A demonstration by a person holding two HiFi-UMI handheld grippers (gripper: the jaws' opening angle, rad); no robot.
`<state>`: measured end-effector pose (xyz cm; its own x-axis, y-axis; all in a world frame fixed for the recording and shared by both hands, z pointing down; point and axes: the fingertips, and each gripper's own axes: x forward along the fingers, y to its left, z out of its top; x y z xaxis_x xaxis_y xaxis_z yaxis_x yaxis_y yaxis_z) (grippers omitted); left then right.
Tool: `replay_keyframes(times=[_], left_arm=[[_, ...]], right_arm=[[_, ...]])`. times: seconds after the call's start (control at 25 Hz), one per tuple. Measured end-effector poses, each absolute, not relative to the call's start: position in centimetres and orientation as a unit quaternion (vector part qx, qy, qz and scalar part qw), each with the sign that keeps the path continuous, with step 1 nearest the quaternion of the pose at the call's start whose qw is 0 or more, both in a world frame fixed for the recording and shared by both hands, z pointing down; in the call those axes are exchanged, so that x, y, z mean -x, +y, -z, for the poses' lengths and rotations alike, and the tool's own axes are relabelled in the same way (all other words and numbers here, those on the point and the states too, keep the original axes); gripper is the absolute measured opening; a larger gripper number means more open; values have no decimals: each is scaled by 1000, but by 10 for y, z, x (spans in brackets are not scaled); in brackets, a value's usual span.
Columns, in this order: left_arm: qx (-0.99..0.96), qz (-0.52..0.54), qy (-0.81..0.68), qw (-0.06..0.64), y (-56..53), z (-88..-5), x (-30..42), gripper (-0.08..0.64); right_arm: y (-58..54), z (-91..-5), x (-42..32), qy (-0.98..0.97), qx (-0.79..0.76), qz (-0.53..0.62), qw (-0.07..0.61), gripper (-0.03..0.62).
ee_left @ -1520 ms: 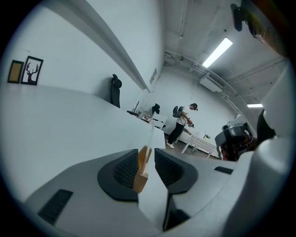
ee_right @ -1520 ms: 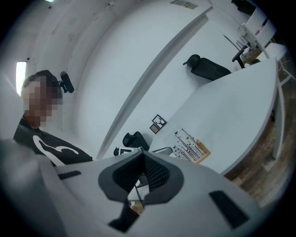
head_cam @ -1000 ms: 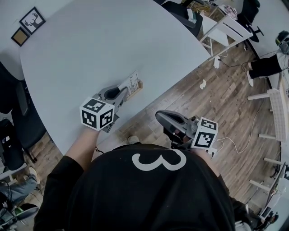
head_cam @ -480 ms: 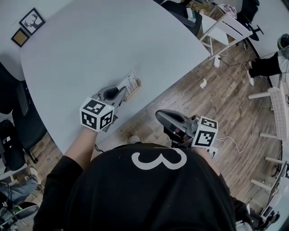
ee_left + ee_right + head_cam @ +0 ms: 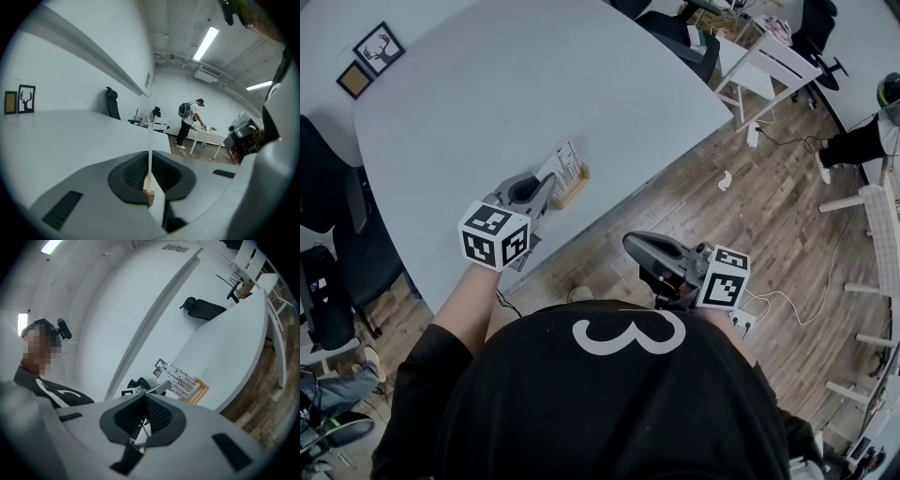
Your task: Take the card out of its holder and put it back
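Closing round card (image 5: 564,164), left tool (image 5: 150,171)

The card (image 5: 178,377) stands in holder (image 5: 200,390) on table (image 5: 234,333)

Soft, even light fills the head view; the pale desk (image 5: 534,84) carries a mild sheen and no hard shadows. In the left gripper view a ceiling strip light (image 5: 205,43) at one o'clock glares white. Both gripper views bow straight lines and darken to black at the rims. The left gripper (image 5: 150,161) looms soft and unfocused at six o'clock.
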<state>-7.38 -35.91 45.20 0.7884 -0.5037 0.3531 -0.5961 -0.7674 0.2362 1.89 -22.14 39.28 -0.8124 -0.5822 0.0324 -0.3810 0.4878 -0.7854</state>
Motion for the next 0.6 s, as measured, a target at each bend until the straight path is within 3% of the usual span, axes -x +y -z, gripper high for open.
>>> replay_keyframes(times=[0.32, 0.6], left_arm=[[-926, -105, -342, 120, -324, -395, 86, 25], [-921, -76, -355, 142, -260, -360, 83, 25]], right_arm=[[-187, -374, -23, 871, 253, 404, 120, 9], [-150, -360, -32, 884, 225, 394, 113, 11]])
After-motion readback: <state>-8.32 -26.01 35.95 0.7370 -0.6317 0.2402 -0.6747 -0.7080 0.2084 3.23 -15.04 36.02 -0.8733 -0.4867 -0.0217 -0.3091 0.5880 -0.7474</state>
